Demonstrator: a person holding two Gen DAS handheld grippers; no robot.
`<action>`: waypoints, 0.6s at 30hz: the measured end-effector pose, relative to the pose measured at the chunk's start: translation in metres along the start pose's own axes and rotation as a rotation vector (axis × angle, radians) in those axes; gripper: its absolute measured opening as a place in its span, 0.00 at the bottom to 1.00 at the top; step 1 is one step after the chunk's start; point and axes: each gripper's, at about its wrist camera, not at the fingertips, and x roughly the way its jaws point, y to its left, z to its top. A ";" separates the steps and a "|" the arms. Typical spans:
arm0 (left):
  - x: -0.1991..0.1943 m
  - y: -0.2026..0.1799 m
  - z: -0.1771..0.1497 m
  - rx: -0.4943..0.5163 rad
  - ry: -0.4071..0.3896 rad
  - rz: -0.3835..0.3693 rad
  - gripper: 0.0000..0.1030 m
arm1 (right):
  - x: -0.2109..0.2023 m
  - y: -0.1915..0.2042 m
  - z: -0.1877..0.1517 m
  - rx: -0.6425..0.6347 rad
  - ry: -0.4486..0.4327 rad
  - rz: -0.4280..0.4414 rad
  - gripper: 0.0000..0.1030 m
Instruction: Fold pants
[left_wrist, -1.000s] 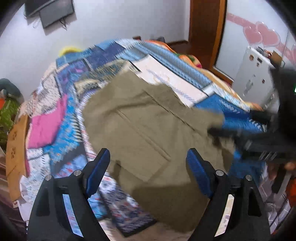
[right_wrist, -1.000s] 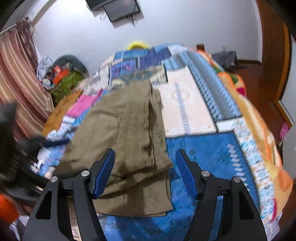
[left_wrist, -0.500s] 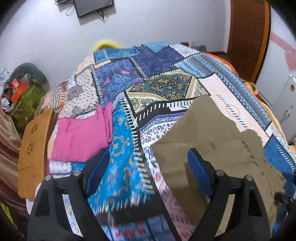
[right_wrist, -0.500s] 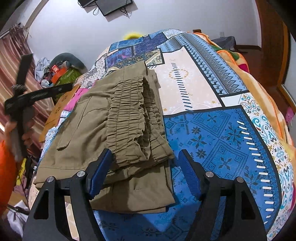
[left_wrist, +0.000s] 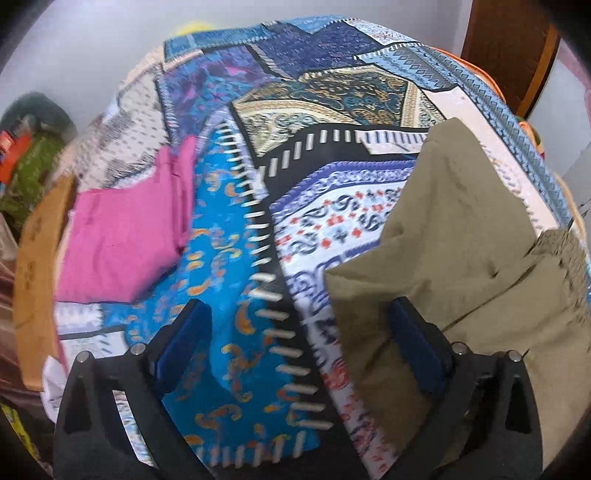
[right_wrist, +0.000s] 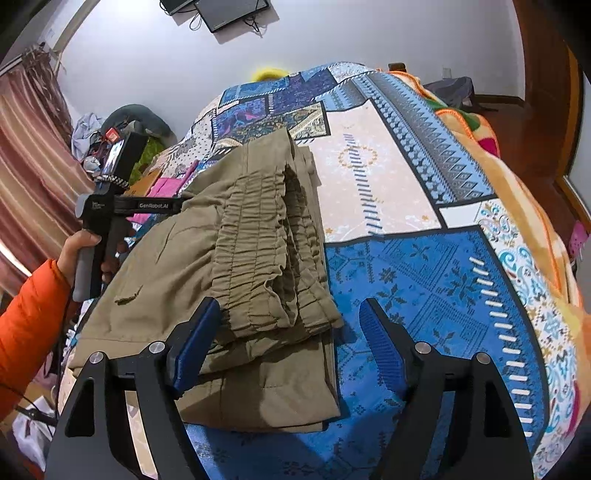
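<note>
**Left wrist view: gripper swings off the pants after the fold**

Left wrist view has swung from above the folded olive-green cotton pants (left_wrist: 461, 258) to the patchwork bedspread (left_wrist: 229, 258); the pants now fill the frame's right side. The left gripper (left_wrist: 295, 350) is opening wide, nothing between its jaws. The right gripper (right_wrist: 288, 339) is also opening, straddling the pants' gathered waistband (right_wrist: 266, 251) without pinching it. The fold looks released, probably near done.

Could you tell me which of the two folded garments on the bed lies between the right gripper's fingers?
The olive pants, ruched waistband on top; the pink garment lies apart, near the bed's edge.
</note>
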 end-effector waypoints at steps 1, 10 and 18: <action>-0.003 0.000 -0.003 0.006 -0.008 0.017 0.98 | -0.002 0.000 0.001 0.000 -0.005 -0.004 0.72; -0.031 0.028 -0.053 -0.086 -0.011 0.097 0.99 | -0.021 0.005 -0.004 -0.017 -0.028 -0.023 0.72; -0.069 0.041 -0.112 -0.170 -0.013 0.112 0.99 | -0.036 0.017 -0.013 -0.044 -0.041 -0.013 0.73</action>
